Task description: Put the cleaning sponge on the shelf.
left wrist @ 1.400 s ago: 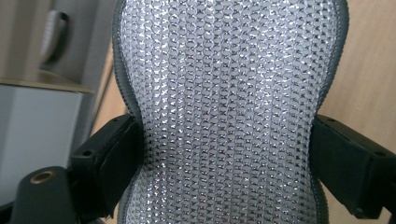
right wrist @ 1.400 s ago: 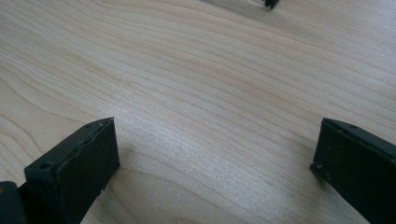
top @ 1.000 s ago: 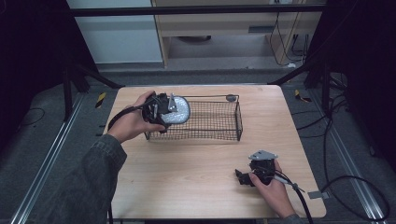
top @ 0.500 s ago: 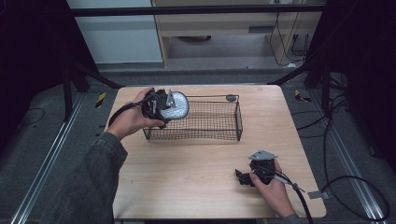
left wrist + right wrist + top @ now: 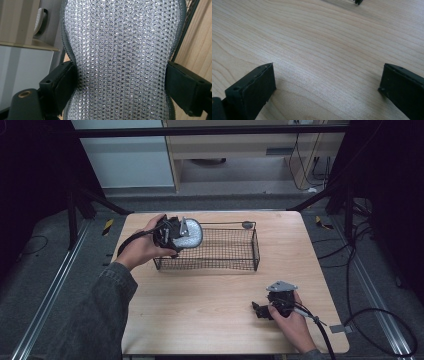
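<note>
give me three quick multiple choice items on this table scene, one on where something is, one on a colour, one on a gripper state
1. Where is the silvery mesh pad?
A. flat on the table by the right gripper
B. held over the left end of the wire basket
C. on the floor

2. What colour is the wire basket?
A. black
B. white
C. red

3. How does the right gripper stand?
A. shut on the pad
B. shut on the basket rim
C. open over bare wooden table

Answers: 1 B, the left gripper clamps the pad at the basket's left end; 2 A, its wires are black; 3 C, its jaws stand apart with wood between.
</note>
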`<control>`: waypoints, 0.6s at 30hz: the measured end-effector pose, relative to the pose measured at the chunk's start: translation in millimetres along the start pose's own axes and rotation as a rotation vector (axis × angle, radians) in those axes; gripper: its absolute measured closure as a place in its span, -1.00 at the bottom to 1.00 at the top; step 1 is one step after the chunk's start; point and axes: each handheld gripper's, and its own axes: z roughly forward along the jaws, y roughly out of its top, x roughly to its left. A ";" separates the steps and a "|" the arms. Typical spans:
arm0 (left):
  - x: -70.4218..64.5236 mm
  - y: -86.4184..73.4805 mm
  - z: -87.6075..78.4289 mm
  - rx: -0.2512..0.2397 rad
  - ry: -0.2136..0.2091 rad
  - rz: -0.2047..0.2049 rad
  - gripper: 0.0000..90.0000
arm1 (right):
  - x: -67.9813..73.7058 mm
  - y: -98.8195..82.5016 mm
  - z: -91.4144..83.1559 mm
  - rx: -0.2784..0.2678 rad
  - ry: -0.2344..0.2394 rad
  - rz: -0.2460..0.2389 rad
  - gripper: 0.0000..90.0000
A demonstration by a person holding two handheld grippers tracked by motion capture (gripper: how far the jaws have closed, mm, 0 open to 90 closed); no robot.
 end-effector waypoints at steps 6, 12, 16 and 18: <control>-0.5 1.1 5.8 0.008 0.002 0.007 -0.70 | 0.0 0.0 0.0 0.000 0.000 0.000 -0.99; -2.1 3.0 11.8 0.021 0.011 0.024 -0.70 | 0.0 0.0 0.0 0.000 0.000 0.000 -0.99; -4.4 3.6 16.3 0.020 0.006 0.029 -0.70 | -0.2 0.1 0.0 0.000 0.000 -0.002 -0.99; -5.9 3.4 18.3 0.029 0.004 0.041 -0.70 | -0.1 0.1 0.0 0.000 0.000 0.000 -0.99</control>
